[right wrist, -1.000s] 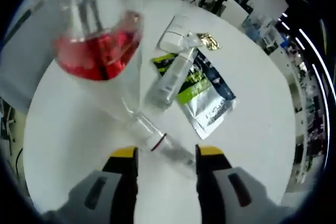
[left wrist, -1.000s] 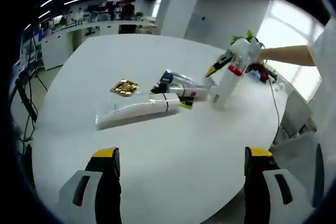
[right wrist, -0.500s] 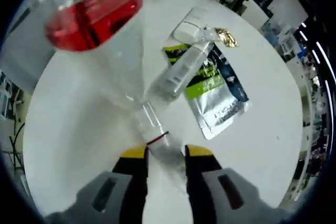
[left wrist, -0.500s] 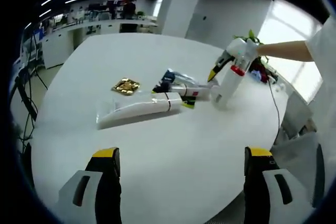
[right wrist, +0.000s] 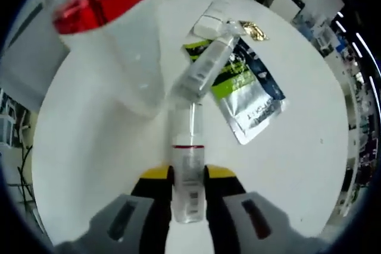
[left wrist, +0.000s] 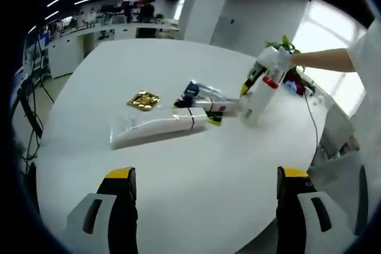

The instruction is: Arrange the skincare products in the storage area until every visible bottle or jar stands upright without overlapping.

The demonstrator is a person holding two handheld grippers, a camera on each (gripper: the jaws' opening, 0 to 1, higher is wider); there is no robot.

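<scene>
The right claw is clenched on a slim clear bottle with a red band, and just ahead of it a larger white bottle with a red ring stands on the round white bench. Beyond its jaws a clear tube lies across a glossy green and silver pouch. The left claw hangs released over the bench, with a flat white tube lying ahead of it.

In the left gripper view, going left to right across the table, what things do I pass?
White tube lying flat → crumpled gold foil wrapper → clear bottle with a red band, tilted, held by the right tool.
</scene>
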